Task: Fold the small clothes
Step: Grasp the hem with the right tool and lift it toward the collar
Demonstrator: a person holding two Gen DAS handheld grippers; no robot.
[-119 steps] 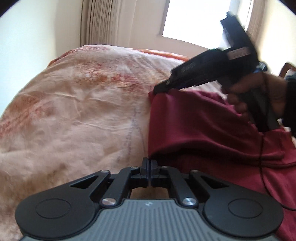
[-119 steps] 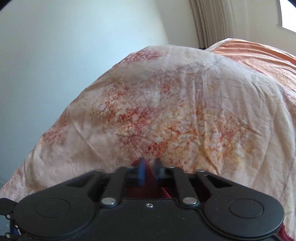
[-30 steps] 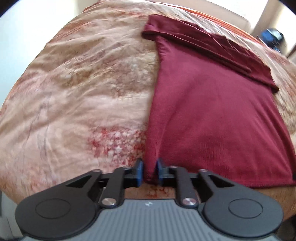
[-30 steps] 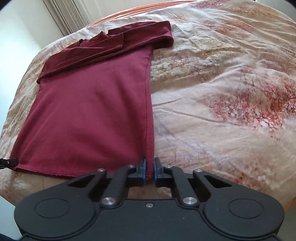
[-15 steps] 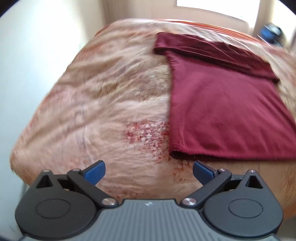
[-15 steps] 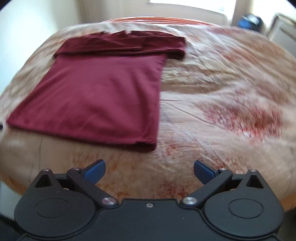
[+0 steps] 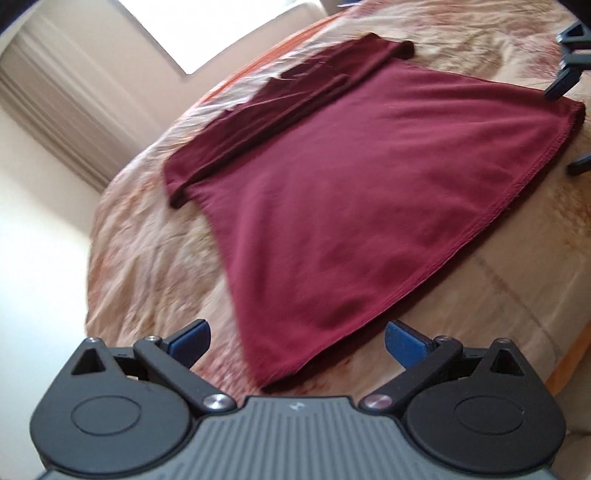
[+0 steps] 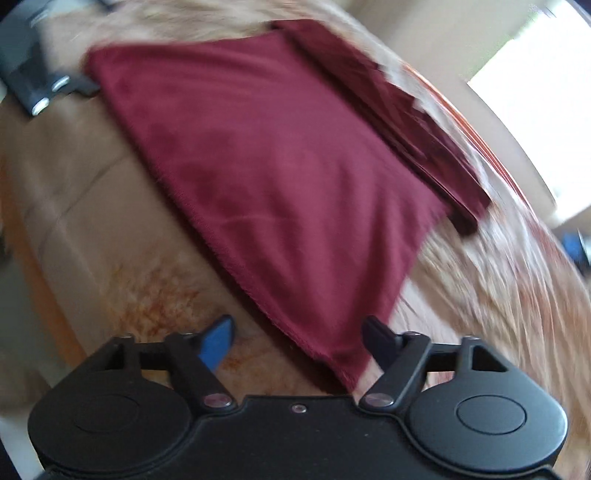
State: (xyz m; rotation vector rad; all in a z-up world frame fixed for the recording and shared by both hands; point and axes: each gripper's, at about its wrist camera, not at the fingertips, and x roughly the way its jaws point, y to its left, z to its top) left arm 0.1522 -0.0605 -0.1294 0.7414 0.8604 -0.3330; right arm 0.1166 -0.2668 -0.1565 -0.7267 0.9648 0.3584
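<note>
Patterned bedspread (image 7: pixel 147 258) under maroon garment (image 7: pixel 351 203); no legible writing.

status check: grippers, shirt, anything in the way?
Left gripper open, empty. Right gripper open, just been closing, corner between jaws. Shirt flat on bed. Nothing blocking.

Peach floral bedspread (image 7: pixel 147 266) w/ orange edge, pleated curtain (image 7: pixel 55 107) beside bright window (image 7: pixel 192 33).

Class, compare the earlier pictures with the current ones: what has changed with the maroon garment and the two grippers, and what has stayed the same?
Both grippers let go of the maroon garment. The left gripper now stands open; the right gripper's jaws have just been closing, a hem corner between them, unpinched. The garment still lies flat on the bedspread, top folded over.
</note>
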